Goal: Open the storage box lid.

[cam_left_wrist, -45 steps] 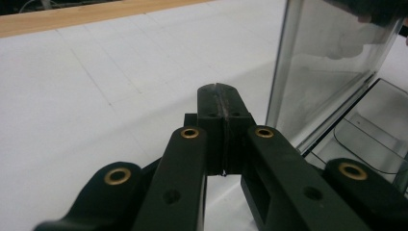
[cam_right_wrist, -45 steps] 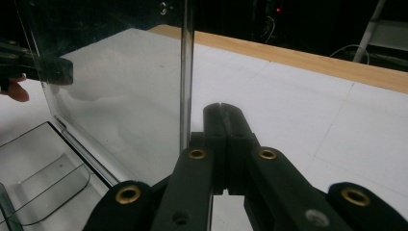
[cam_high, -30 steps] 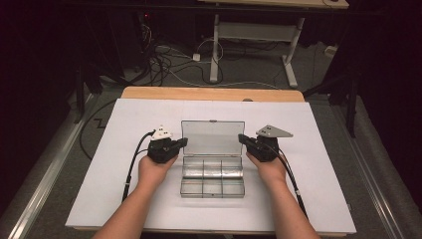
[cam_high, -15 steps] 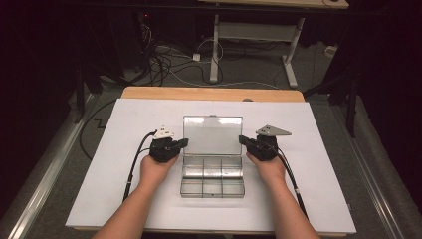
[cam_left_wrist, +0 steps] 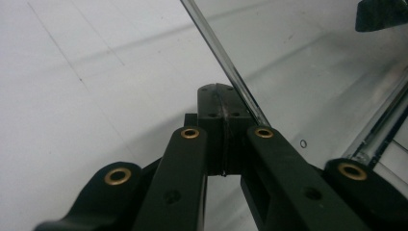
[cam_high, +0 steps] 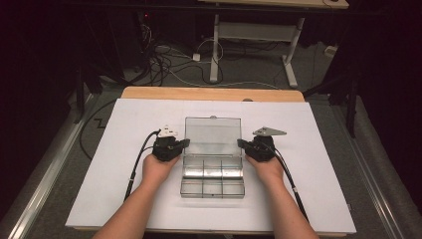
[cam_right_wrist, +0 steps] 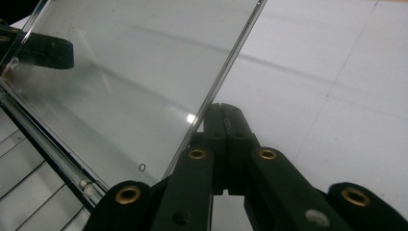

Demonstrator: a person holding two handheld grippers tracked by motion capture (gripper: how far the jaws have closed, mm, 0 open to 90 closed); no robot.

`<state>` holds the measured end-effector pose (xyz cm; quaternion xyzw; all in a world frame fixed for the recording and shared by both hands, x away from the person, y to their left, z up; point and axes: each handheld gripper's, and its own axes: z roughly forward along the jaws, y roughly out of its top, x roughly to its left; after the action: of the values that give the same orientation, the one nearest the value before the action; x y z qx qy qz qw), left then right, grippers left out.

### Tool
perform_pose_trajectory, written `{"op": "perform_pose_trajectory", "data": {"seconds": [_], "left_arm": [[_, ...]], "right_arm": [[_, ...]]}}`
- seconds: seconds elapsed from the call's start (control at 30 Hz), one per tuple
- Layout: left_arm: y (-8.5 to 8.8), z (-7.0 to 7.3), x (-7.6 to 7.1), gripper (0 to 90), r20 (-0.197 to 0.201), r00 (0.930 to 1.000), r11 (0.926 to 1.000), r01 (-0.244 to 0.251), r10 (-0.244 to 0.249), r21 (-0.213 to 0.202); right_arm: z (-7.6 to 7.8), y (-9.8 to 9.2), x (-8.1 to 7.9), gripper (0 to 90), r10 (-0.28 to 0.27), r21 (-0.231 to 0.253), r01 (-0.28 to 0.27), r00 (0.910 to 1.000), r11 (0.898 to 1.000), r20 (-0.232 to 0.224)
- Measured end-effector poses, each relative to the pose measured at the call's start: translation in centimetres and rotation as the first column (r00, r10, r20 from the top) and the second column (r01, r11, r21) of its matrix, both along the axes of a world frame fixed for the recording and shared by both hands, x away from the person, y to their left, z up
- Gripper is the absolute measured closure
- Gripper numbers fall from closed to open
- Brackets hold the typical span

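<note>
Box (cam_high: 213, 181) mid-table, lid (cam_high: 213, 135) raised at 12 o'clock | left gripper (cam_high: 185, 143) at 9, right gripper (cam_high: 240, 144) at 3, both clenched, empty, against lid edges | likely light, stiff, slippery; grip lid edges.

A lab or recording studio: black curtains all round, loose cables (cam_high: 164, 62) on grey carpet beyond the white-covered bench (cam_high: 124, 129), and a desk frame (cam_high: 249, 47) behind.
</note>
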<state>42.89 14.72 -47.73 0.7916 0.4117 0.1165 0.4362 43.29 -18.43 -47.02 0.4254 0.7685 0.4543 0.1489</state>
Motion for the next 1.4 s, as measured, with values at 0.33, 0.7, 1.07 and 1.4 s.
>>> {"op": "perform_pose_trajectory", "data": {"seconds": [0.33, 0.7, 1.07, 1.4], "left_arm": [[-0.12, -0.17, 0.37, 87.1, -0.057, 0.9984, 0.9992, -0.005, 0.007, 0.041], [-0.17, -0.30, 0.37, 87.0, -0.088, 0.9961, 0.9975, 0.001, 0.005, 0.071], [-0.21, -0.36, 0.28, 87.0, -0.109, 0.9940, 0.9958, 0.005, 0.005, 0.091], [0.21, -0.21, -0.21, 87.0, -0.117, 0.9931, 0.9943, 0.019, -0.007, 0.105]], "right_arm": [[-0.54, 0.09, 0.15, 90.0, -0.011, -0.023, 0.009, 0.9978, 1.000, -0.065], [-0.78, 0.09, 0.16, 90.0, -0.037, -0.066, 0.029, 0.9932, 0.997, -0.110], [-0.87, 0.16, 0.23, 90.0, -0.043, -0.088, 0.032, 0.9912, 0.996, -0.125], [-0.69, -0.26, -0.11, 90.0, -0.058, -0.119, 0.044, 0.9914, 0.992, -0.117]]}}
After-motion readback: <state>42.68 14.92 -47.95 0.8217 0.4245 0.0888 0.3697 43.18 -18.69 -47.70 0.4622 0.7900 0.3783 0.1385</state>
